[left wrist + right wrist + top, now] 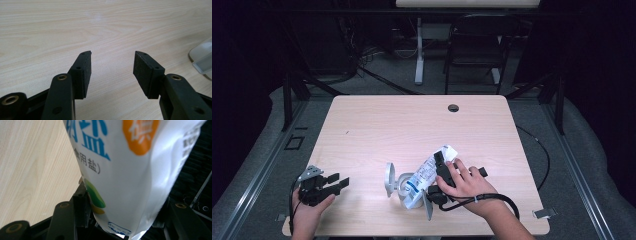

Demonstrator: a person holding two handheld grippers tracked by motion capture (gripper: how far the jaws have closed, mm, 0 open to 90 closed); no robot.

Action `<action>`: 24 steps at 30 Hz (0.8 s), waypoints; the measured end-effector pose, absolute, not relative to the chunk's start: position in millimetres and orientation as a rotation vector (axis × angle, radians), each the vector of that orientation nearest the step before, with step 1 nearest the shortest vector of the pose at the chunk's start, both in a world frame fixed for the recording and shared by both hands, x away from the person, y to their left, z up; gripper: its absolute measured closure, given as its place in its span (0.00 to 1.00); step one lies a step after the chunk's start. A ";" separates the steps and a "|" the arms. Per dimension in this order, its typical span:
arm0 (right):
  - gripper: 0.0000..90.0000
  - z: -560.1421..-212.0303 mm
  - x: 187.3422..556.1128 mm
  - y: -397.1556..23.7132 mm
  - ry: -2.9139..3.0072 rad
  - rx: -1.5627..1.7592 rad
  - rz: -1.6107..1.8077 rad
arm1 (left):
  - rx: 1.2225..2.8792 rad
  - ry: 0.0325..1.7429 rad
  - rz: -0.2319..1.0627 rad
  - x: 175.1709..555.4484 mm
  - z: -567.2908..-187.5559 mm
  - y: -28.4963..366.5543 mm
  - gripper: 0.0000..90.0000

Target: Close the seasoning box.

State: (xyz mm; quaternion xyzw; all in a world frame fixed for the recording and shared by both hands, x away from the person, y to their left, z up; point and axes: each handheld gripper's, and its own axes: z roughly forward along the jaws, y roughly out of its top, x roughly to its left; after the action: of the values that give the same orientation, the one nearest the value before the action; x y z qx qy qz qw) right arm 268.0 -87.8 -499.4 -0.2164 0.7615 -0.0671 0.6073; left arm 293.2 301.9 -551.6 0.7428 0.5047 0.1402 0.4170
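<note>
Tabletop (377, 125): salt bag (424, 177) entering container (404, 187)

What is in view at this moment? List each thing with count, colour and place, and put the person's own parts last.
salt bag: one, white with blue print, tilted over the container, held between the right gripper's jaws.
container: one, pale translucent, near edge of the table, its lid standing open at its left.
table: one, light wood, centre of the high view.
cable hole: one, dark, far side of the table.
chair: one, black, on the floor beyond the table.
left gripper: one, black, jaws open over bare wood at the near left corner.
right gripper: one, black, closed on the salt bag.
</note>
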 end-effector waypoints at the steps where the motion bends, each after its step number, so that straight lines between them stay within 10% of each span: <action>1: 0.52 -499.4 268.1 -87.8 1.760 -0.500 -0.155 | 1.864 1.267 0.352 293.2 -551.6 301.9 0.54; 24: 0.56 -497.7 268.1 -86.6 1.768 -0.499 -0.153 | 1.865 1.268 0.351 293.1 -551.1 302.3 0.54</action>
State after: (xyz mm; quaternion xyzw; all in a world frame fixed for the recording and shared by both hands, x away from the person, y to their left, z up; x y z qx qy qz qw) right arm 268.1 -86.6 -497.7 -0.2158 0.7642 -0.0660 0.6043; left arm 293.1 302.3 -551.1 0.7429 0.5051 0.1398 0.4163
